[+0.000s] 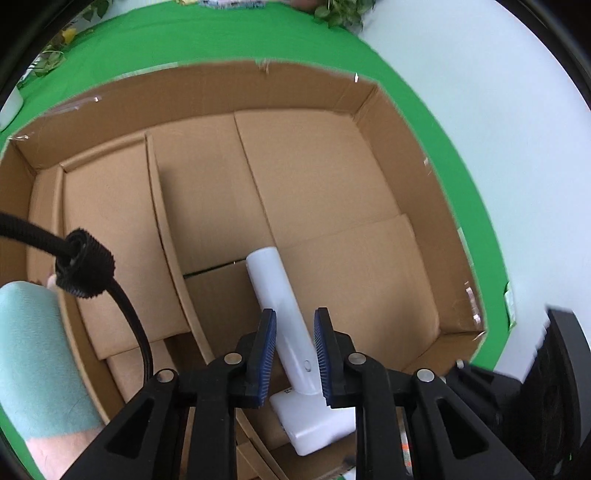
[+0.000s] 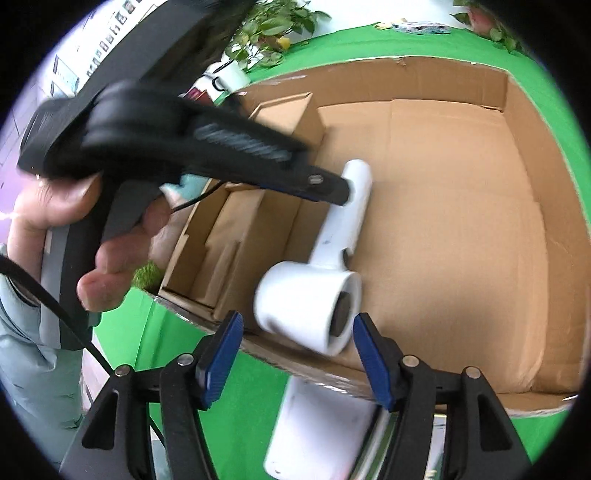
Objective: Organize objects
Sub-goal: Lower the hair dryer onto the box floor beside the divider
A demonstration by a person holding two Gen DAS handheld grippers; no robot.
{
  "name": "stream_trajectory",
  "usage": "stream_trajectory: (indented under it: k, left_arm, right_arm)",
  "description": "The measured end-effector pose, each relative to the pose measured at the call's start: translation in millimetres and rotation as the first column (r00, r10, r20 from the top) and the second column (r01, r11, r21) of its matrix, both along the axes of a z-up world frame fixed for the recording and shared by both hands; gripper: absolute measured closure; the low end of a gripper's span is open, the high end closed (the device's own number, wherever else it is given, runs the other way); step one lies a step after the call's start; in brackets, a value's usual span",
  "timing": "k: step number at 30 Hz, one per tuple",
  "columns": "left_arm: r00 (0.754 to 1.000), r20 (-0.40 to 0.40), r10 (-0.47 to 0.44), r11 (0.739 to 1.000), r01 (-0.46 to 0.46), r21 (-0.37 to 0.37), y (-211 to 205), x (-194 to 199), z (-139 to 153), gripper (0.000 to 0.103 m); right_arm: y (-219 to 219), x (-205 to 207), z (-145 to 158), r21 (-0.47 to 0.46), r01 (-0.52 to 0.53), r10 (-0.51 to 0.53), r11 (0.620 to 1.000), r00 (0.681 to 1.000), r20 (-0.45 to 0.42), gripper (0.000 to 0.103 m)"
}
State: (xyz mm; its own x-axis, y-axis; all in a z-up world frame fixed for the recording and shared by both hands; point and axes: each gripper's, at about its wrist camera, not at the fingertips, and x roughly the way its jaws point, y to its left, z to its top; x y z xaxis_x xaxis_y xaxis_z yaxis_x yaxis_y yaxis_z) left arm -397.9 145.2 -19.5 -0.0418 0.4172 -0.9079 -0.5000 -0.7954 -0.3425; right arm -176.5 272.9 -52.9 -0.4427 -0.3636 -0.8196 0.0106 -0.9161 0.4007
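A white hair dryer [image 1: 282, 321] lies inside a large open cardboard box [image 1: 332, 192]. My left gripper [image 1: 294, 356] has its blue pads on either side of the dryer's handle with small gaps showing. In the right wrist view the dryer [image 2: 314, 299] shows its round barrel toward me, and the left gripper [image 2: 332, 188] reaches its handle from the left. My right gripper [image 2: 299, 363] is open and empty, just outside the box's near wall [image 2: 332, 373], with a white object [image 2: 317, 432] below it.
The box has cardboard dividers on its left side [image 1: 166, 229]. It stands on a green cloth [image 1: 424, 92]. Leafy plants [image 2: 269, 29] and a white mug [image 2: 231, 75] are behind the box. A black cable [image 1: 122, 306] hangs at my left.
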Motion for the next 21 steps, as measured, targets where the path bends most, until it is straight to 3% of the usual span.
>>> stream_trajectory:
  k: [4, 8, 13, 15, 21]
  left_arm:
    - [0.997, -0.067, 0.035, 0.999, -0.033, 0.03, -15.2, 8.1, 26.5, 0.083]
    - [0.99, -0.11, 0.089, 0.995, -0.085, 0.044, -38.6, 17.3, 40.3, 0.083]
    - [0.985, -0.113, 0.133, 0.991, -0.129, 0.038, -65.1, 20.8, 34.7, 0.083]
    - [0.984, -0.11, 0.139, 0.99, -0.135, 0.04, -70.3, 21.1, 31.9, 0.083]
    - [0.983, -0.111, 0.146, 0.989, -0.141, 0.054, -82.3, 28.4, 24.5, 0.083]
  right_arm:
    - [24.2, -12.1, -2.4, -0.08, 0.078, -0.077, 0.994, 0.997, 0.009, 0.041]
    - [14.8, -38.9, -11.2, -0.034, 0.05, -0.048, 0.998, 0.998, 0.051, 0.045]
    - [6.2, -66.4, -23.0, -0.003, -0.003, 0.003, 1.0, 0.991, 0.134, 0.059]
    - [4.0, -66.9, -30.7, -0.017, -0.01, 0.013, 1.0, 0.986, 0.169, 0.07]
    - [-1.4, -66.2, -38.8, -0.046, 0.067, -0.058, 0.997, 0.983, 0.173, 0.072]
